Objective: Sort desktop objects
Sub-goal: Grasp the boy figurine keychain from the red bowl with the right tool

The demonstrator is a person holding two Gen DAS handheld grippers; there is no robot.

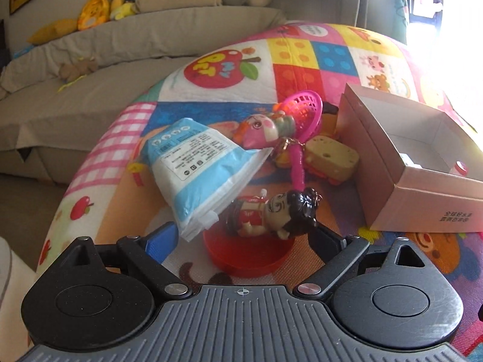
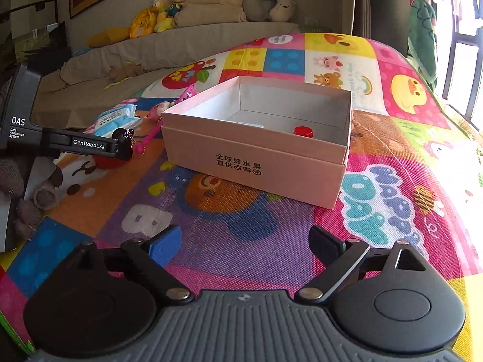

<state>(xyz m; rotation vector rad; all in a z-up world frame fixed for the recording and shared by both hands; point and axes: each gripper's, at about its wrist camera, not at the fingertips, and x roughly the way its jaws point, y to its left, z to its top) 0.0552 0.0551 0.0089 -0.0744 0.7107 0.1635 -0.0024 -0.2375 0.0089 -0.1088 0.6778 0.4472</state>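
The left gripper (image 1: pixel 241 235) stands wide open around a dark-haired figurine (image 1: pixel 271 215) lying on a red lid (image 1: pixel 247 259), pads not pressing; it looks light, rigid and smooth, best pinched across its body, left of the pink box (image 1: pixel 422 193). The right gripper (image 2: pixel 241 244) is open and empty

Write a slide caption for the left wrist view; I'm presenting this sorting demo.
Open left tongs approach a toppled doll figurine beside a tissue pack and pink box.
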